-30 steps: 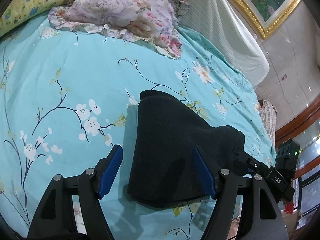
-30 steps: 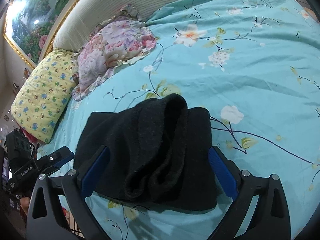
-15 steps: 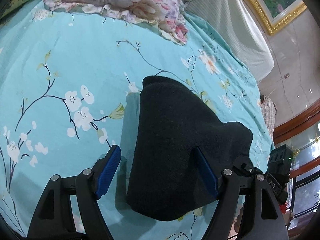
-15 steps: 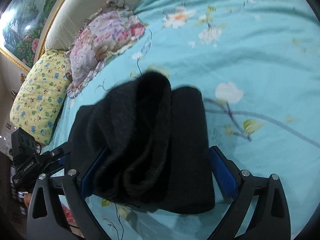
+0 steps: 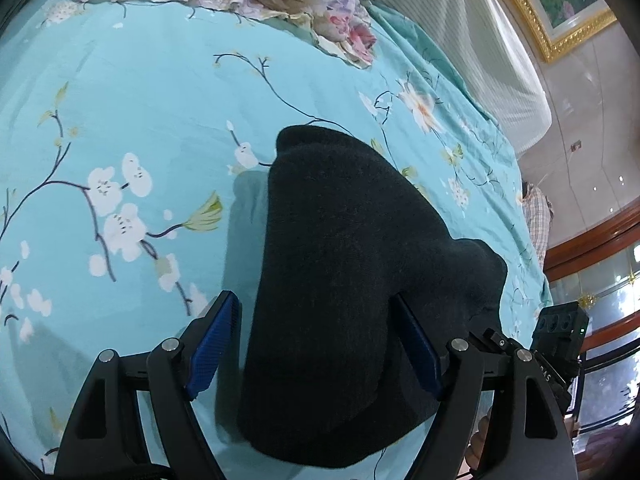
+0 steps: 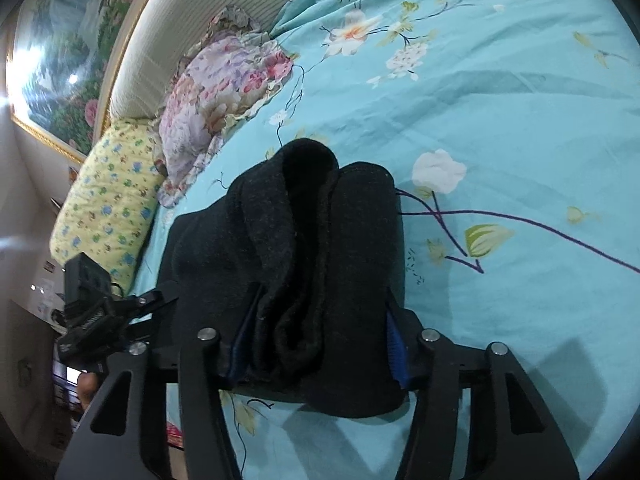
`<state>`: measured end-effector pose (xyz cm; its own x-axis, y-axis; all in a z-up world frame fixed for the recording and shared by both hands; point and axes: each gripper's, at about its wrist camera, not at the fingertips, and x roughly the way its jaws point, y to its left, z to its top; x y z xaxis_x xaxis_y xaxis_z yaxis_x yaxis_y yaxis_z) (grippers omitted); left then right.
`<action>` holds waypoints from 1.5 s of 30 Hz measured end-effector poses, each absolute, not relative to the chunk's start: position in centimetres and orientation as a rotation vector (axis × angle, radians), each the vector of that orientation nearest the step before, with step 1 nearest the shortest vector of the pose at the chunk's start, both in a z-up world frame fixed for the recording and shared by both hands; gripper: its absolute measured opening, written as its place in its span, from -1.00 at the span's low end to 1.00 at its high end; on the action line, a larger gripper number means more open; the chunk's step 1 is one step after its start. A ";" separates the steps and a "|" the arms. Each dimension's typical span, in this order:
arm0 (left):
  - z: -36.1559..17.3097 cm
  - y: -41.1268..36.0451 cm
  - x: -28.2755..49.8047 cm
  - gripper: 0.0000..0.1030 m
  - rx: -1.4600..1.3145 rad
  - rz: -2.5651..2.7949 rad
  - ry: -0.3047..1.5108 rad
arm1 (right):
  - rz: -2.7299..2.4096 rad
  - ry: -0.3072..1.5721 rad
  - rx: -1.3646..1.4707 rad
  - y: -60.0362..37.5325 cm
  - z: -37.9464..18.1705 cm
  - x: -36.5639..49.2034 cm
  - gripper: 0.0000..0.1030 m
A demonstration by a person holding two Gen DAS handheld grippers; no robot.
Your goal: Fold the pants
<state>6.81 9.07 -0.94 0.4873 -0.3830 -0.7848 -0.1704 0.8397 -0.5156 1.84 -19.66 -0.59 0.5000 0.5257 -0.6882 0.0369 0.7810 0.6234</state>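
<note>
Right wrist view shows the black pants [image 6: 320,264] lying on the blue flowered bed sheet [image 6: 520,120], near the front edge of the bed, already folded into a thick little bundle. They look soft and fuzzy, so they puff up in the middle where the layers roll over each other. The right gripper [image 6: 320,344] has its two fingers close in on both sides of the near end of the bundle, and the blue pads [image 6: 394,344] press into the cloth, so it is squeezing the pants. I think it holds that end to keep the layers from sliding apart while the fold gets tidied. From the left wrist view, the same pants [image 5: 344,280] sit between the fingers of the left gripper [image 5: 320,344], but that one is spread wide. One blue pad stands a bit away from the cloth on one side, and the other pad lies against the top of the bundle, so it grips nothing. Farther back on the bed lie a flowery pink pillow [image 6: 224,88] and a yellow pillow [image 6: 108,196], up against the striped headboard [image 6: 224,4], well away from the pants.
</note>
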 end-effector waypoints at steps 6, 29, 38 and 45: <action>-1.0 8.4 7.0 0.12 -0.572 -0.149 1.059 | 0.325 1.007 0.613 -19.3 -0.4 1.7 0.06; 6.0 12.3 2.5 -0.38 -0.549 -0.113 0.877 | 0.445 0.942 0.530 -14.7 3.9 2.9 -0.07; 7.5 16.4 0.9 -0.38 -0.548 -0.014 0.817 | 0.541 0.938 0.473 -10.1 5.0 6.2 -0.07; 8.0 19.5 1.5 -0.38 -0.550 0.051 0.787 | 0.599 0.943 0.448 -6.9 5.3 9.4 -0.07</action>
<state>1.49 19.45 8.00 0.7120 -0.1569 -0.6844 -0.2441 0.8586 -0.4508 9.36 -6.85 5.25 0.4481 0.6511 -0.6126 -0.2775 0.7527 0.5970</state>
